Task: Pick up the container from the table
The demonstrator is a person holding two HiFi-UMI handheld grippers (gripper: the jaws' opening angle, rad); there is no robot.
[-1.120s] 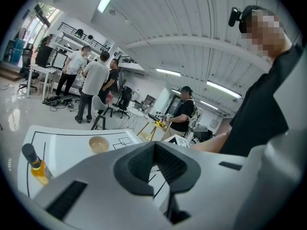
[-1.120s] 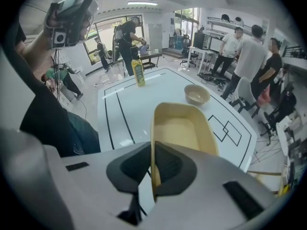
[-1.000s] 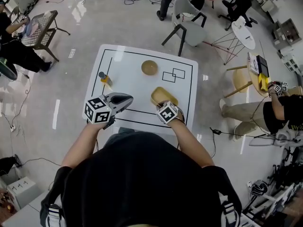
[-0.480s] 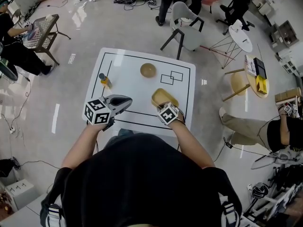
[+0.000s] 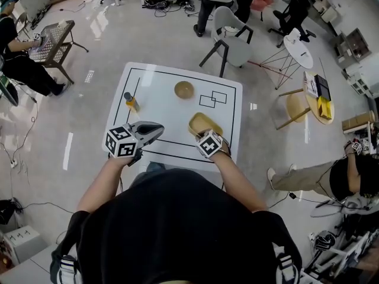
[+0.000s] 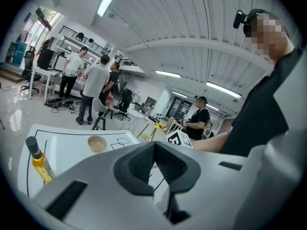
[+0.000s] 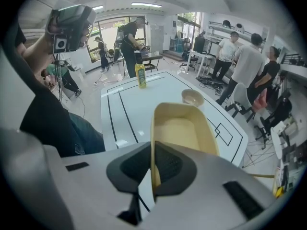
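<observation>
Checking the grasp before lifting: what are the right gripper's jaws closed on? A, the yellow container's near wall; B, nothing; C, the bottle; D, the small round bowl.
A: in the right gripper view, the right gripper pinches the yellow container by its near wall, one pad on each side.

L gripper point(image 5: 157, 129): jaws together, nothing betw. them; held near level, tips toward R side.
R gripper point(image 5: 205, 136): tilted steeply down; jaws clamped on near rim of container point(image 5: 204, 123).
L forearm point(image 5: 103, 179): bare, stretched fwd.
R forearm point(image 5: 237, 176): bare, stretched fwd, angled slightly inward.
</observation>
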